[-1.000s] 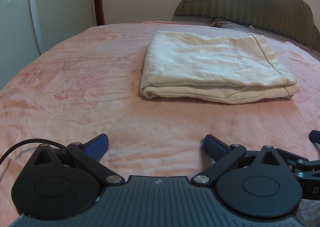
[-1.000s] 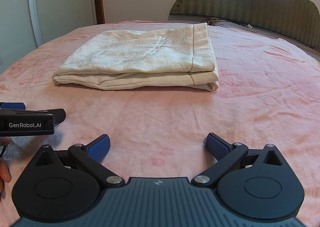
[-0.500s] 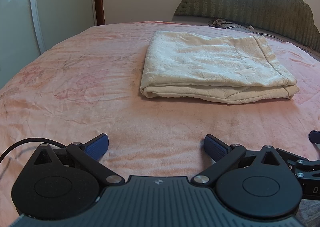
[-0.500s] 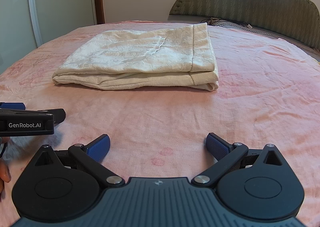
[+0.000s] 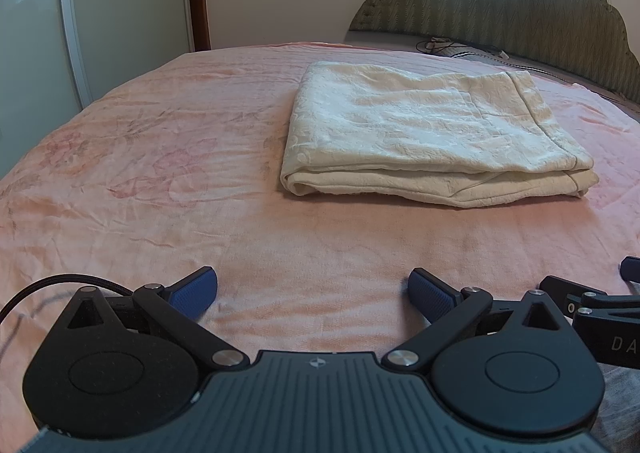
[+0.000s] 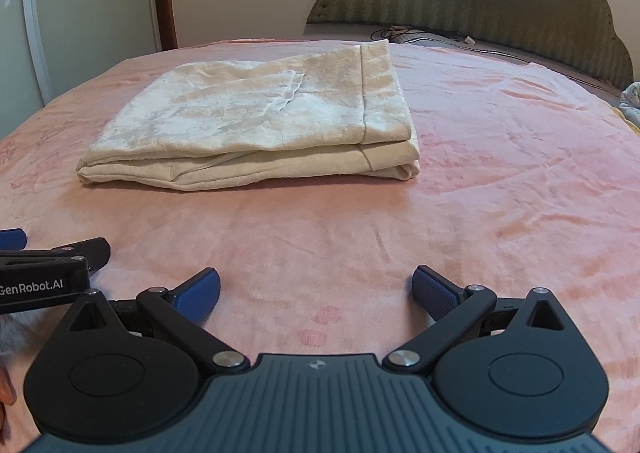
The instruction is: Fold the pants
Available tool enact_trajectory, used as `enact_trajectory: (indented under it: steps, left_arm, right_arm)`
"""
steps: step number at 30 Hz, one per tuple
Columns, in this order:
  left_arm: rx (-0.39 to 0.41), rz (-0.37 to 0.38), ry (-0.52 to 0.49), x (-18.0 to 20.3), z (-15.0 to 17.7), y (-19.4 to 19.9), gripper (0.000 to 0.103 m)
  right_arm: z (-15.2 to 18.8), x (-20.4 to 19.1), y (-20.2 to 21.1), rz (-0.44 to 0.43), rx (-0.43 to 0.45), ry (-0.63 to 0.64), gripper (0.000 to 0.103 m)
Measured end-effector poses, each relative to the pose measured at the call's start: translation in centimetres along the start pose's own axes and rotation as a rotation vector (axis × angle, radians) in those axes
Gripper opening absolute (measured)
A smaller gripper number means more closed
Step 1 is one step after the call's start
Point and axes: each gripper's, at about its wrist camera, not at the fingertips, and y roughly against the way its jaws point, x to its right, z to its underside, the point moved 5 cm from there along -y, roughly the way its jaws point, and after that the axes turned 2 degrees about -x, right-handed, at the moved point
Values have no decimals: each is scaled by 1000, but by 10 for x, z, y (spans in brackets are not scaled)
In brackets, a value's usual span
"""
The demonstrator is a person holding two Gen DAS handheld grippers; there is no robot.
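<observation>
Left gripper [image 5: 313, 289] and right gripper [image 6: 316, 289] spread wide, empty, unmoved since earlier; folded cream textured pants [image 5: 432, 141] on pink bedspread [image 5: 160, 173]

A bed [image 5: 168, 157] covered by a pink, faintly flowered, lightly wrinkled blanket fills most of both views. Folded cream pants [image 5: 432, 141] lie flat on it in a layered rectangle, right of centre in the left view and left of centre in the right view [image 6: 256, 121]. At the upper right, against the green headboard [image 5: 500, 1], a dark cable [image 5: 444, 46] lies on the bed's far edge.
</observation>
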Motion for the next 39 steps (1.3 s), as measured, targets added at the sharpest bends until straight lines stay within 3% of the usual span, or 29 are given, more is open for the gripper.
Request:
enact_trajectory:
  steps: [39]
  left_arm:
    - [1, -1, 0, 0, 0, 0, 103]
  right_arm:
    - [1, 3, -2, 9, 10, -11, 103]
